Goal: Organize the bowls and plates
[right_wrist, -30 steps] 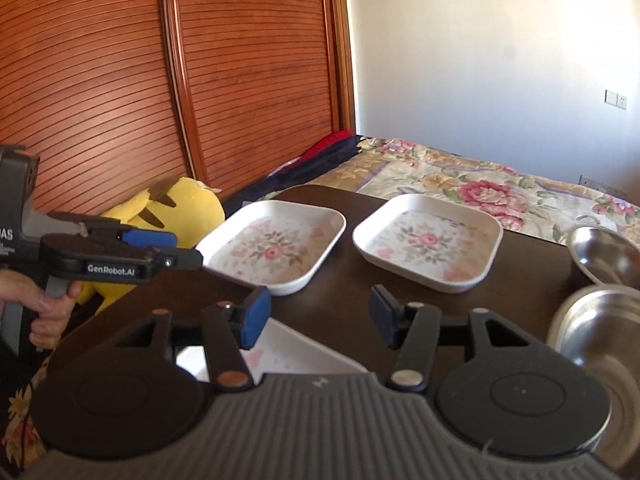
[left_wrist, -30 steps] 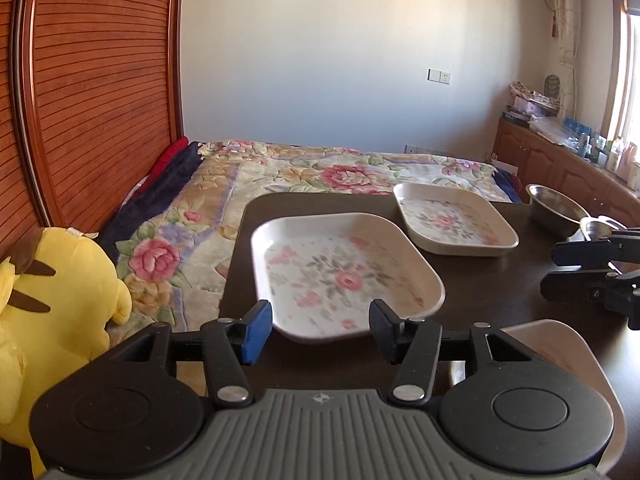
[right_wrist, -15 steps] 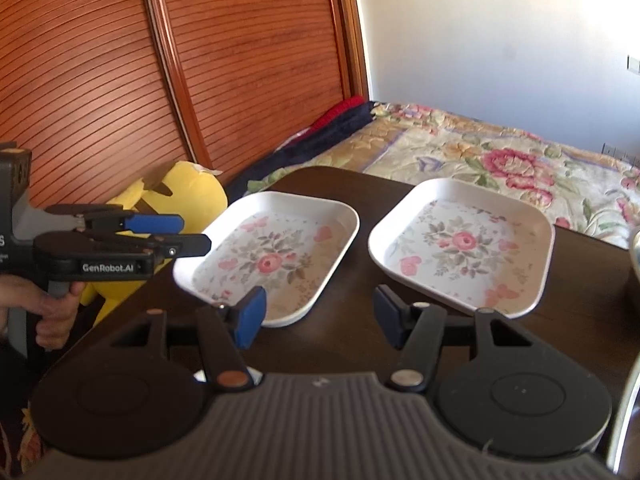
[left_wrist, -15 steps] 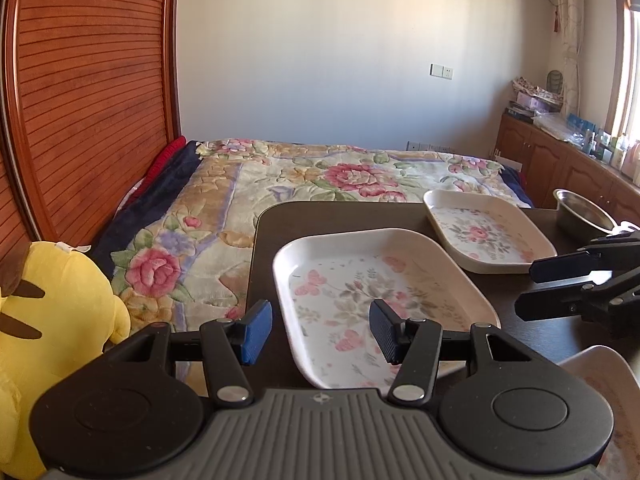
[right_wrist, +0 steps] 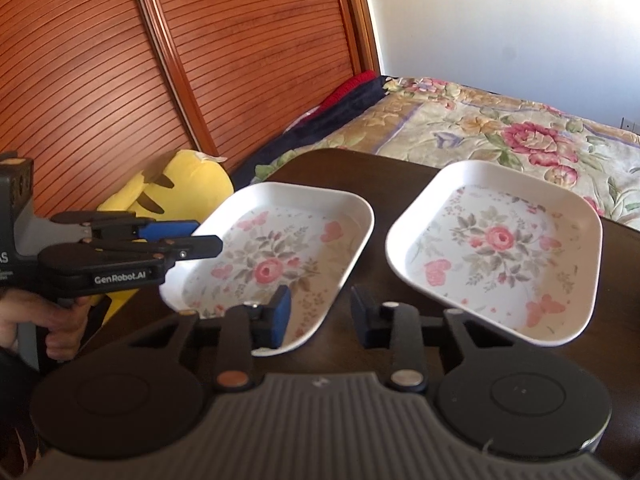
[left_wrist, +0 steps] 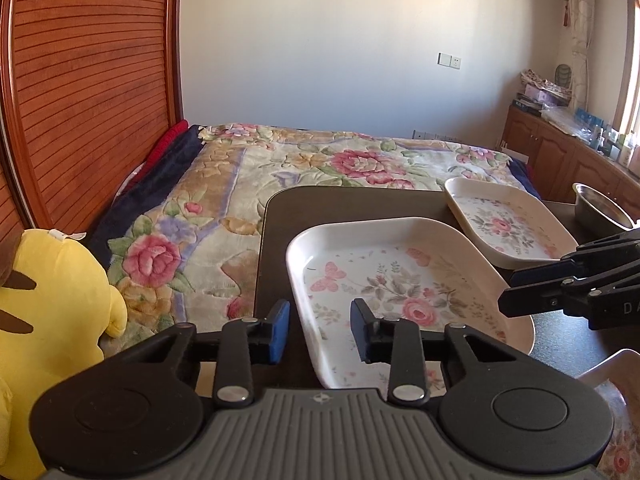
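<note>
Two white square plates with rose prints lie on the dark table point(left_wrist: 352, 208). The near plate point(left_wrist: 384, 280) point(right_wrist: 276, 256) lies under both grippers; the far plate point(left_wrist: 504, 220) point(right_wrist: 500, 244) lies beside it. My left gripper point(left_wrist: 318, 332) is open, its jaws straddling the near plate's left rim. My right gripper point(right_wrist: 320, 316) is open, low over the near plate's right edge. The left gripper also shows in the right wrist view point(right_wrist: 192, 236). The right gripper shows in the left wrist view point(left_wrist: 520, 292).
A steel bowl point(left_wrist: 600, 208) stands at the table's far right. Another floral plate's edge point(left_wrist: 616, 392) shows at the bottom right. A yellow plush toy point(left_wrist: 48, 312) sits left of the table, by a flowered bed point(left_wrist: 320, 160) and a wooden slatted wall point(right_wrist: 120, 80).
Both grippers have moved forward and closer to the near plate. The left gripper's jaws now sit around its left rim; the right gripper has come in low at its right edge. Both stay open.
</note>
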Action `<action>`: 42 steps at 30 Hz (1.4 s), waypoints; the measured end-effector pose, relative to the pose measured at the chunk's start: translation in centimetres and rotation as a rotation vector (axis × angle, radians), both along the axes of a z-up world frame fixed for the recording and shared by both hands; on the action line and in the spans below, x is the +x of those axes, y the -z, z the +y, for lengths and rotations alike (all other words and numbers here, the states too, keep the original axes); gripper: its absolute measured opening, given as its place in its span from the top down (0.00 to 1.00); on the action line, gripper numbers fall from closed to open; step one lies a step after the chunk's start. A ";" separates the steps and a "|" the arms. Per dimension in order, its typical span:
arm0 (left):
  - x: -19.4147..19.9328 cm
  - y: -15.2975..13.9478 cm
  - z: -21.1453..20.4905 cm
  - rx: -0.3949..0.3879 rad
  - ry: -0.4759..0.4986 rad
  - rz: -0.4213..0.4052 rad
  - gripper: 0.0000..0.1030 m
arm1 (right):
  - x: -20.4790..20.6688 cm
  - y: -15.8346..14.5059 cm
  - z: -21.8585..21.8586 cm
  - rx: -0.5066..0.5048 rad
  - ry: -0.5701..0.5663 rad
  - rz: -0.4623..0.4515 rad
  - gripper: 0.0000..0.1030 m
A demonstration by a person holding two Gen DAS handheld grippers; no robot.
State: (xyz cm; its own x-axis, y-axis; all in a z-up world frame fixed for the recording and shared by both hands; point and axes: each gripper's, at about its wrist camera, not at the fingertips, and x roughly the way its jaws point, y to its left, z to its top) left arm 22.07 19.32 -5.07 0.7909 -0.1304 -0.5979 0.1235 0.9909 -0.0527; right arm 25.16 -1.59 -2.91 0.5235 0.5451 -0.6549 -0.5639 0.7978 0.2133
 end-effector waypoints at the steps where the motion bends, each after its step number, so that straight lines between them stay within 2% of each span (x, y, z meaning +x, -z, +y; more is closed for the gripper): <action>1: 0.1 0.0 0.0 0.000 -0.002 0.001 0.66 | 0.1 0.1 0.0 -0.002 -0.001 0.004 0.69; 12: 0.6 0.6 -0.1 0.003 0.003 0.015 0.66 | 0.9 0.6 0.5 -0.013 -0.007 0.019 0.71; 17: 0.8 0.6 -0.1 -0.005 0.010 0.020 0.67 | 1.3 1.0 0.7 -0.017 -0.010 0.038 0.81; 21: 0.5 0.6 -0.4 0.000 0.007 0.021 0.68 | 1.4 1.1 0.7 -0.011 -0.012 0.039 0.84; 27: -0.3 -0.1 -0.8 0.004 0.006 0.016 0.68 | 1.5 1.1 0.3 0.010 0.004 0.051 0.85; 42: -2.3 -2.1 -3.0 0.034 0.039 -0.005 0.68 | -0.8 -0.8 -1.6 0.006 0.014 -0.004 0.85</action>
